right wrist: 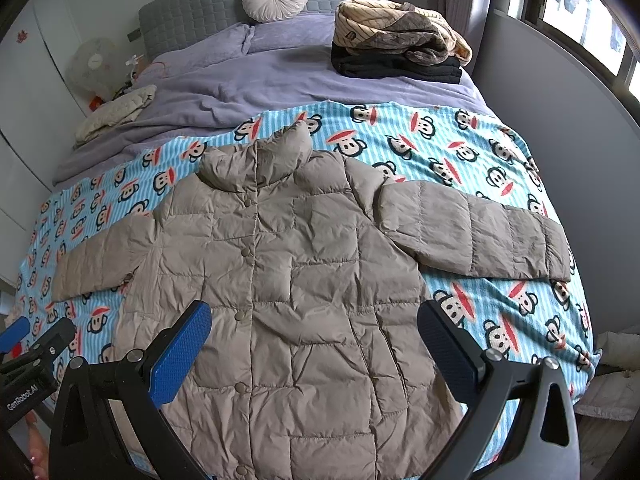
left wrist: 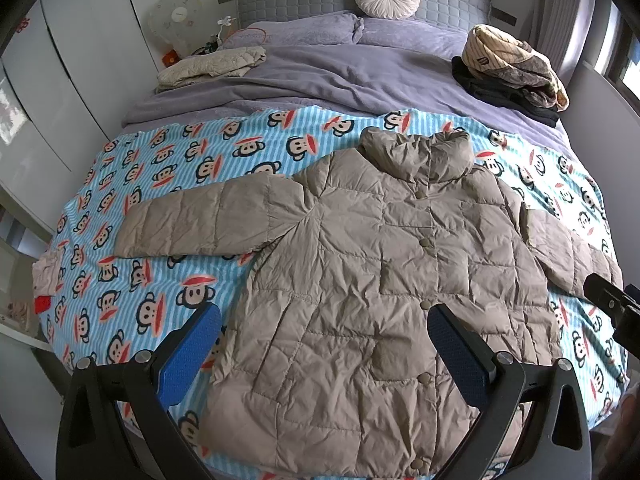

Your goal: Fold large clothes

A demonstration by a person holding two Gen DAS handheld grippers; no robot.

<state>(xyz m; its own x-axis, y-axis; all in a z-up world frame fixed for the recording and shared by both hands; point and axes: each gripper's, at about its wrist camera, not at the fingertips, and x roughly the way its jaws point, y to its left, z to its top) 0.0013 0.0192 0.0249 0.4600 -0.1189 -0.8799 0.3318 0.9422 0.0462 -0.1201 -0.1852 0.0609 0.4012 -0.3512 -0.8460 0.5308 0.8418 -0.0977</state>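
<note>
The quilted jacket (left wrist: pixel 372 264) lies flat and face-up on the monkey-print blanket (left wrist: pixel 132 208) that covers the foot half of the bed (left wrist: pixel 320 76). Its collar points toward the headboard, its hem lies at the foot edge, and both sleeves are spread out toward the side edges. The left gripper (left wrist: pixel 324 344) hovers over the lower front near the hem, jaws spread wide and holding nothing. The right gripper (right wrist: pixel 314 354) hovers likewise over the lower front, also wide apart and empty. No fold appears to have been started, so the step in hand is judged to be the first sleeve fold. Take each sleeve near its cuff, left sleeve (left wrist: pixel 192 224) with the left gripper and right sleeve (right wrist: pixel 476 236) with the right. Pinch both fabric layers, since the slick, puffy shell is likely to slip from a shallow grasp. Lift only enough to clear the body, then lay the sleeve across the chest, level with the shoulder seam. Avoid dragging the blanket, because wrinkles below may skew the later folds. The stacked clothes (right wrist: pixel 400 48) near the headboard corner are well apart and need no attention.
</note>
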